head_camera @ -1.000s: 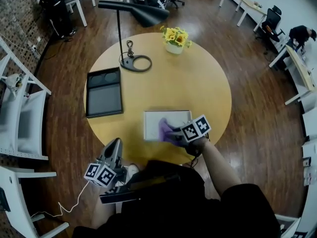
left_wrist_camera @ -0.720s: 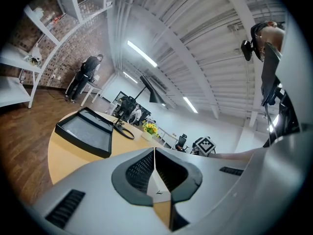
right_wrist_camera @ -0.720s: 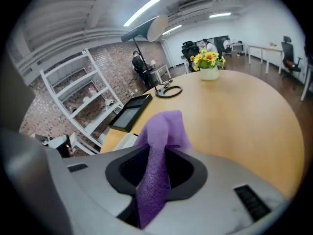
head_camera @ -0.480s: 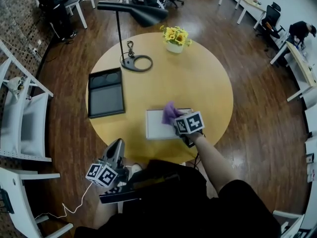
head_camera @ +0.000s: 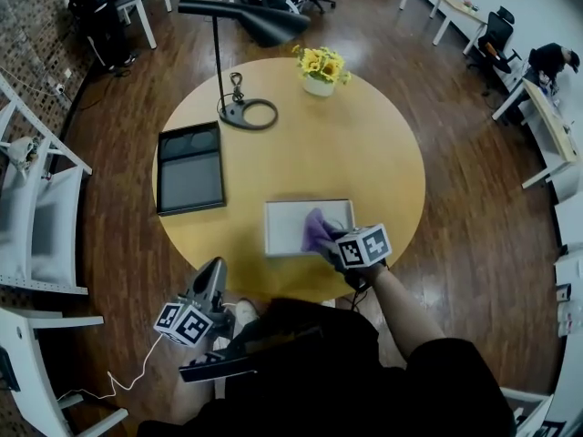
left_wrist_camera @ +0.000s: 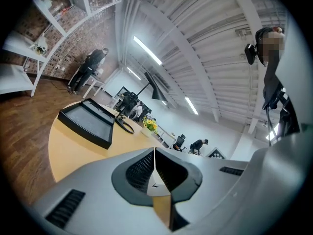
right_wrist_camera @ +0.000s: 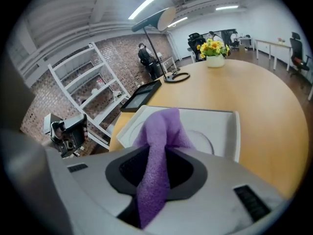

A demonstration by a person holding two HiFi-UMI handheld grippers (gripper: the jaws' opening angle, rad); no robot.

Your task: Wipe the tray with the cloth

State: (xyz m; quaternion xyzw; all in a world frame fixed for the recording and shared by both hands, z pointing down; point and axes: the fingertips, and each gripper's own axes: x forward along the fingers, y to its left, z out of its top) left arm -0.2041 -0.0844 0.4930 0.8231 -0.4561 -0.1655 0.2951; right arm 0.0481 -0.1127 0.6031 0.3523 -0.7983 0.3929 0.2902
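Right claw [right_wrist_camera: 157, 177] clamped on the purple cloth [right_wrist_camera: 164, 129]: jaws partly closed with the cloth pinched between them. Its free end is bunched ahead of the tips and appears to touch the floor of the white tray [head_camera: 284, 228], in the tray's right half. White tray lies flat on the round bench [head_camera: 373, 153], near the edge closest to the person. Left claw [left_wrist_camera: 154, 180] fully closed, jaws meeting, nothing between them; held off the bench edge at the person's left. Also on the bench: 1 black tray [head_camera: 189, 178] at the left, 1 desk lamp [head_camera: 250, 21] beyond it, 1 pot of yellow flowers [head_camera: 321, 69] at the far side
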